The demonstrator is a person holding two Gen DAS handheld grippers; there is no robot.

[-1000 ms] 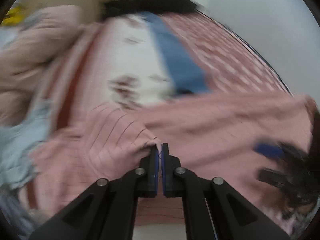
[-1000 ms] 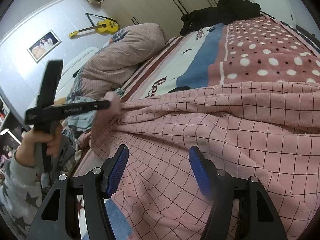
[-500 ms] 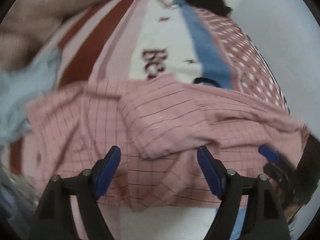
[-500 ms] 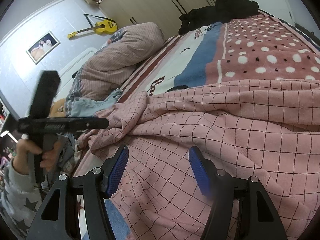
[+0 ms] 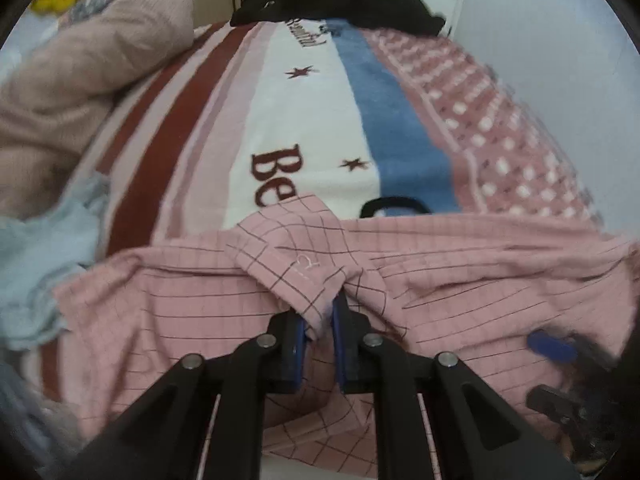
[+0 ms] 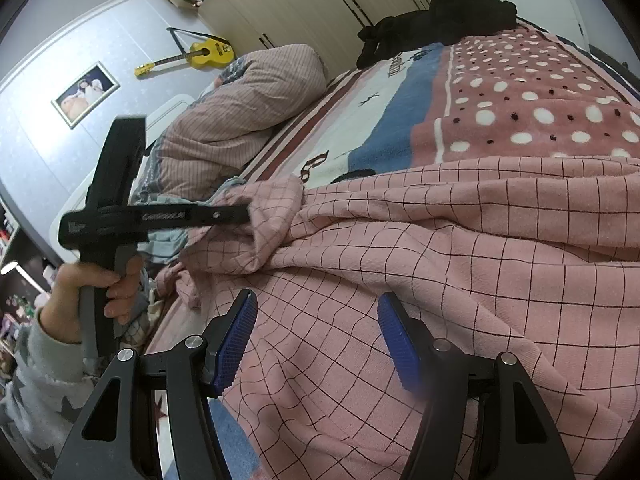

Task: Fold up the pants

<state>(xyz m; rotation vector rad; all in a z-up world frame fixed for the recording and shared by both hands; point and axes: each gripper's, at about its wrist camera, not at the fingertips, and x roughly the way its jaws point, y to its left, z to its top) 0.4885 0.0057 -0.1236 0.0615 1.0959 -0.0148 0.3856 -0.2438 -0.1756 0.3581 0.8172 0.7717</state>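
Observation:
Pink pants with a thin dark grid (image 5: pixel 460 264) lie spread across the near end of the bed; they also fill the right wrist view (image 6: pixel 460 260). My left gripper (image 5: pixel 318 320) is shut on a folded-over flap of the pants near their middle edge. From the right wrist view the left gripper (image 6: pixel 244 214) reaches in from the left at that bunched flap (image 6: pixel 272 224). My right gripper (image 6: pixel 316 332) is open and empty, hovering just above the pants fabric; it shows blurred at the right edge of the left wrist view (image 5: pixel 552 346).
The bed carries a striped blanket (image 5: pixel 304 120) with a polka-dot band. A pink quilt roll (image 6: pixel 248 104) and light blue cloth (image 5: pixel 36 264) lie at the left. Black clothes (image 6: pixel 440 16) sit at the far end. A wall runs along the right.
My left gripper was shut on the pants, opened half a second ago, and has shut again on a folded flap of them. The right gripper stayed open and still.

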